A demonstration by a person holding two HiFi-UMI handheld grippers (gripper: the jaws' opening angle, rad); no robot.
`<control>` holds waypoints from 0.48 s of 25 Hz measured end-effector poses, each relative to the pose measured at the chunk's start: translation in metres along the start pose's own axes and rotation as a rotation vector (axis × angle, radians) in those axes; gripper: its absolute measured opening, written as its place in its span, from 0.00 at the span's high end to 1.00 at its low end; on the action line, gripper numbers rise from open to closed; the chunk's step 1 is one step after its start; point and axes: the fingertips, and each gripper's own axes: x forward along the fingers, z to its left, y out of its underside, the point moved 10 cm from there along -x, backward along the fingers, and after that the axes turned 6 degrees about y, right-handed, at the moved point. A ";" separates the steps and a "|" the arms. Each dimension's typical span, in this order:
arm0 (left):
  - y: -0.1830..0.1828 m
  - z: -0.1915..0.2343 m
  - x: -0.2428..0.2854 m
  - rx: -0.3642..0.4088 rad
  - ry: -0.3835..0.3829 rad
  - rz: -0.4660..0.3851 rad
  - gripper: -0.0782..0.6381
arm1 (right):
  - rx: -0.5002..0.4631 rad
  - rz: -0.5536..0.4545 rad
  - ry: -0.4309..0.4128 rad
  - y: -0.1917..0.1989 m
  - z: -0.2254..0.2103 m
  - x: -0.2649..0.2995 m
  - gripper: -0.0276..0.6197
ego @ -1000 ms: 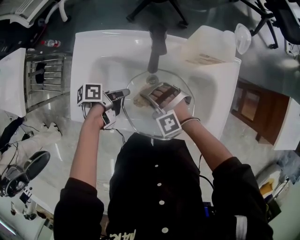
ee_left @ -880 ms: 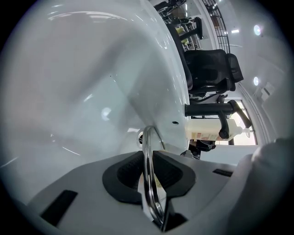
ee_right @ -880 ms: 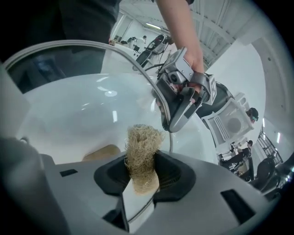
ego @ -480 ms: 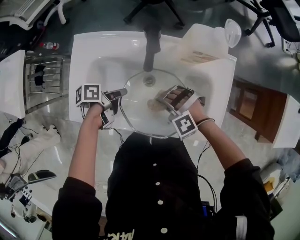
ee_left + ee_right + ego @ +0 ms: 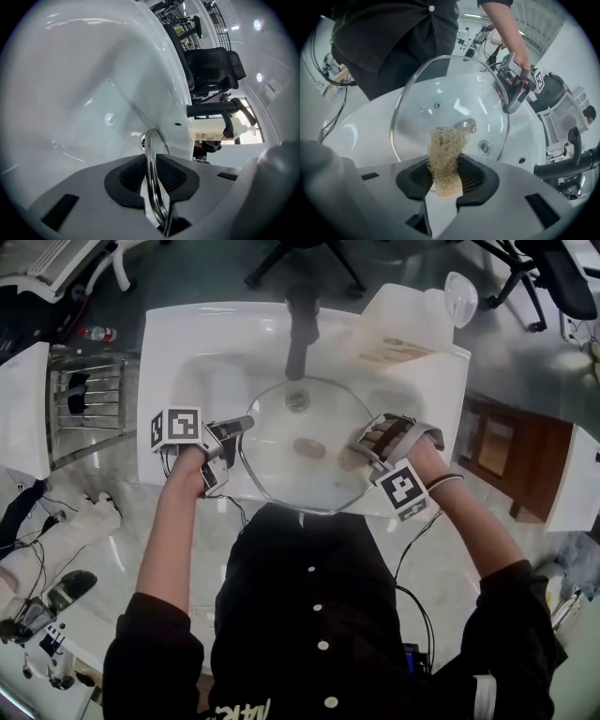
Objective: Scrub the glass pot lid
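Head view, lid: the glass pot lid [image 5: 281, 470] sits over the white sink [image 5: 202, 352] in mid-frame, its knob [image 5: 307, 447] at the centre and the black faucet [image 5: 300, 329] above it.
Head view, left gripper: the left gripper [image 5: 246, 425] is on the lid's left edge.
Head view, right gripper: the right gripper [image 5: 362, 452] is at the lid's right edge, centre right.
Left gripper view, jaws: they're clamped on the lid's metal rim [image 5: 151, 161], which runs up the lower middle between the black pads [image 5: 131, 176].
Left gripper view, surroundings: sink wall on the left, a white pump bottle [image 5: 213, 130] on the right.
Right gripper view, jaws: they're closed on a tan fibrous scrubber [image 5: 444, 157], lower middle.
Right gripper view, lid: it fills mid-frame, with the scrubber's tip just below the knob; I can't tell whether it touches the glass.
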 end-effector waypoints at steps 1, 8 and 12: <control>0.000 -0.001 0.001 0.002 0.000 0.001 0.77 | -0.011 0.002 -0.024 0.002 0.002 -0.003 0.74; 0.001 -0.003 0.000 0.002 0.006 0.002 0.77 | -0.072 -0.001 -0.126 0.008 0.008 -0.016 0.74; 0.001 -0.001 0.001 0.002 0.010 0.004 0.77 | 0.033 -0.050 -0.054 0.003 -0.008 -0.012 0.74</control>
